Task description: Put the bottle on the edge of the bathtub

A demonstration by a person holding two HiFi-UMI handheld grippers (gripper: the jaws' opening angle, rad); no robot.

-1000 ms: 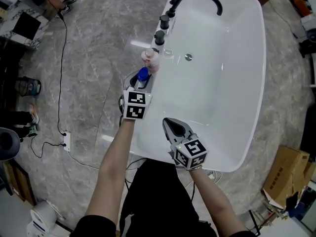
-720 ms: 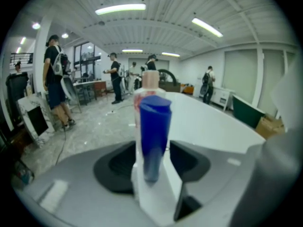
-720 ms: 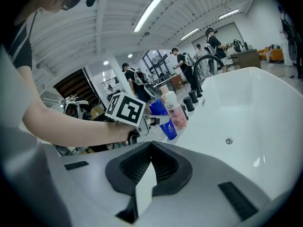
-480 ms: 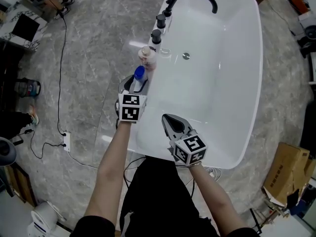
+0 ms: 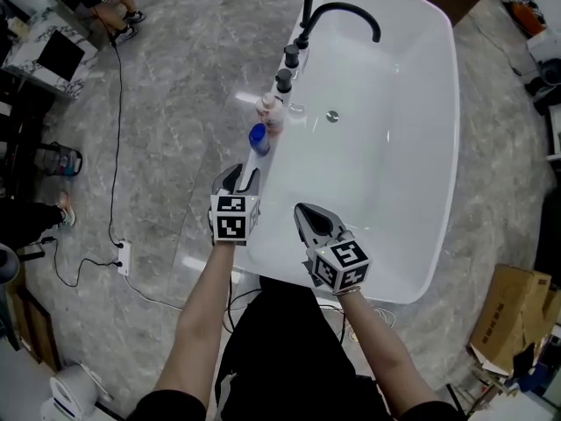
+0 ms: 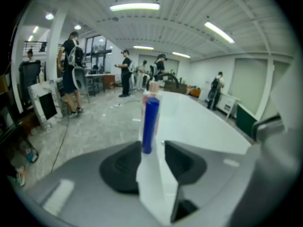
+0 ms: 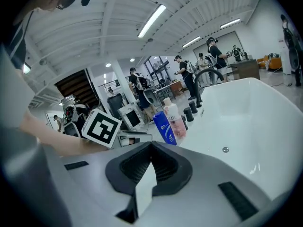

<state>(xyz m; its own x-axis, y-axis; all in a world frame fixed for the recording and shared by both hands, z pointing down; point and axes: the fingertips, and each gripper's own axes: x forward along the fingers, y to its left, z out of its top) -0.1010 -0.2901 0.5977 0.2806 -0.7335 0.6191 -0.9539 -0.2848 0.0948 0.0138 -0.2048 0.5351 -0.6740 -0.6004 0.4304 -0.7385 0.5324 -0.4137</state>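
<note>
A blue bottle (image 5: 258,139) stands upright on the left rim of the white bathtub (image 5: 455,130), beside a pink bottle (image 5: 270,112). My left gripper (image 5: 238,175) is a short way behind the blue bottle, clear of it. Its jaws are closing with nothing between them; in the left gripper view the blue bottle (image 6: 150,124) stands beyond the left gripper (image 6: 152,148). My right gripper (image 5: 302,210) hovers over the near end of the tub, shut and empty. The right gripper view shows both bottles, the blue bottle (image 7: 165,126) and the pink bottle (image 7: 174,116), past the right gripper (image 7: 151,144).
A black faucet (image 5: 337,16) and black knobs (image 5: 287,60) stand on the rim beyond the bottles. A cable and a power strip (image 5: 123,254) lie on the grey floor at left. A cardboard box (image 5: 513,318) sits at right. People stand in the background.
My left gripper has let go of the blue bottle and drawn back toward me. The bottle now stands alone on the rim. The right gripper has hardly moved.
</note>
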